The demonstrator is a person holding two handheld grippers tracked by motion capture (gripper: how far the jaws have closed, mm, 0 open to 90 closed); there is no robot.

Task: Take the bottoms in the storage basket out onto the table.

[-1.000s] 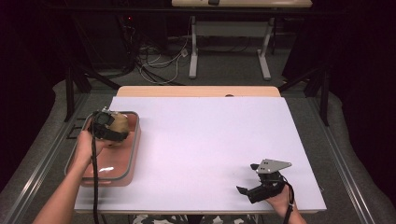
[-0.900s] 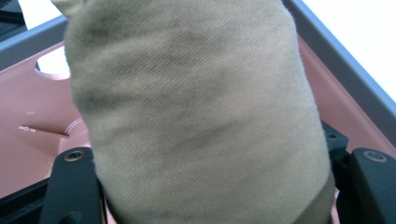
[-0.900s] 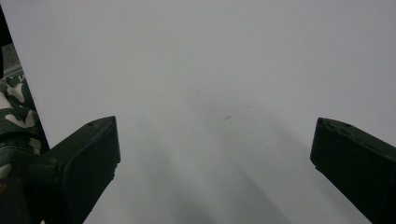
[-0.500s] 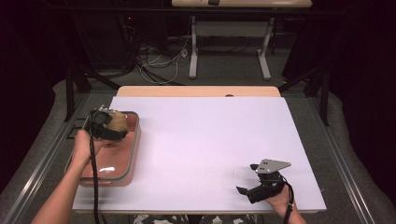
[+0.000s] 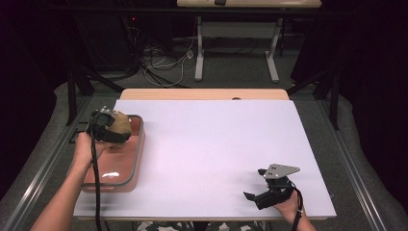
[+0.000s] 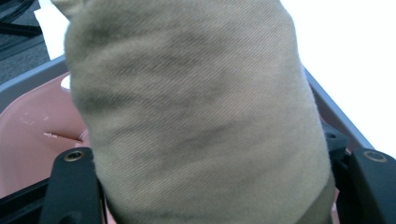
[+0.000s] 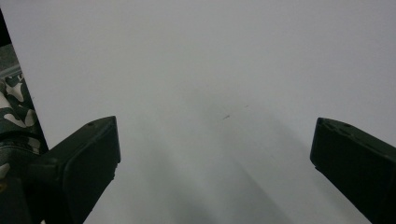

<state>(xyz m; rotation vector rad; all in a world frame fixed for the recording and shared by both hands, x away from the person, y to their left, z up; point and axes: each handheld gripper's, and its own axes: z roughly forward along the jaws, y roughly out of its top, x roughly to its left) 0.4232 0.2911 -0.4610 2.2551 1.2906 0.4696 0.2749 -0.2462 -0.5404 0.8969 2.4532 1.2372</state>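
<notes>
A rolled tan cloth (image 5: 122, 124) hangs just above the far end of a pink tray with a grey rim (image 5: 137, 159) at the table's left. My left gripper (image 5: 118, 132) is shut on it. In the left gripper view the tan cloth (image 6: 196, 107) bulges between the two black jaws of my left gripper (image 6: 219, 191), with the tray's pink floor (image 6: 32, 121) behind it. At the table's front right, my right gripper (image 5: 254, 184) rests low over the white sheet, open. In the right gripper view, my right gripper (image 7: 215, 154) has bare sheet between its jaws.
A white sheet (image 5: 216, 144) covers most of the wooden table (image 5: 202, 94). A white glare spot lies in the tray's near end (image 5: 110, 175). Beyond the table stand table legs (image 5: 198, 48) and loose cables (image 5: 163, 62) on the floor.
My left gripper, with the cloth in it, has edged slightly left over the tray's far end. The right gripper has stayed put.
</notes>
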